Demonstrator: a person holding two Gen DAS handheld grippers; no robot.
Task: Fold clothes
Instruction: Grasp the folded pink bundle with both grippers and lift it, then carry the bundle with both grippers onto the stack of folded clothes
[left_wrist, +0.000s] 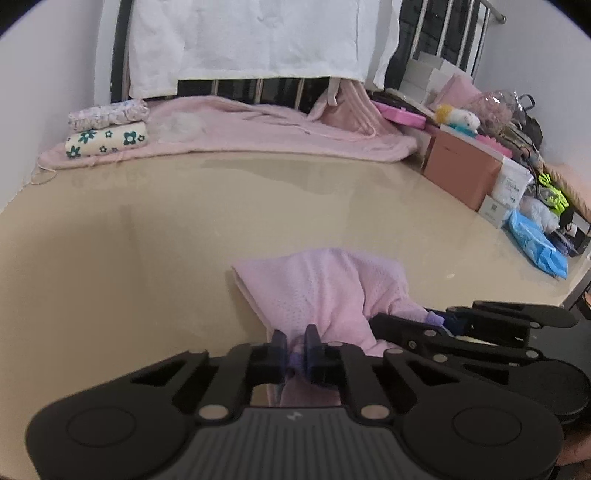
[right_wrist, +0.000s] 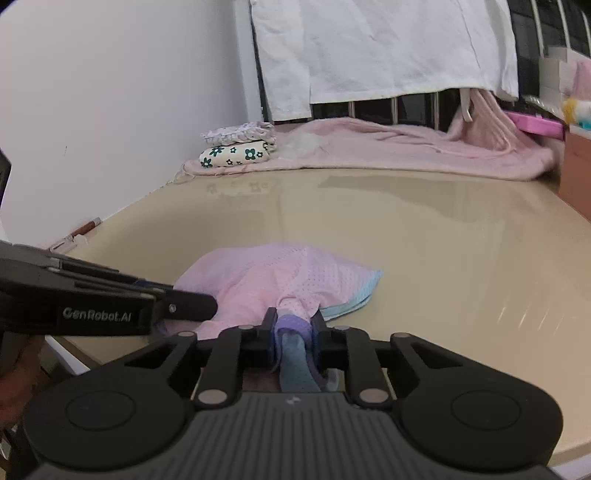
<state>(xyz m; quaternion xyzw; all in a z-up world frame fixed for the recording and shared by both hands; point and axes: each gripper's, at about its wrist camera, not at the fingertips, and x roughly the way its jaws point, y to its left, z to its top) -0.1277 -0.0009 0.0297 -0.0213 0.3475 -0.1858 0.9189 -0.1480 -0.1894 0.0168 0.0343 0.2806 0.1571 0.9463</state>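
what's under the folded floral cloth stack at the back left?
The two folded floral cloths sit on the edge of a pink blanket, which lies on the beige table. Anything beneath the blanket is covered.

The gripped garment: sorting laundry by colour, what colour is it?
The garment is pink mesh, shading to light blue at one edge; clearest in the right wrist view.

A big shiny tan table (left_wrist: 155, 229) is seen in front of a plain white wall (right_wrist: 122, 92). A white cloth (left_wrist: 251, 37) is hung over dark window bars (left_wrist: 443, 40) at the back. Soft light is bounced off the table top. Boxes (left_wrist: 461, 170) are piled at the right side.
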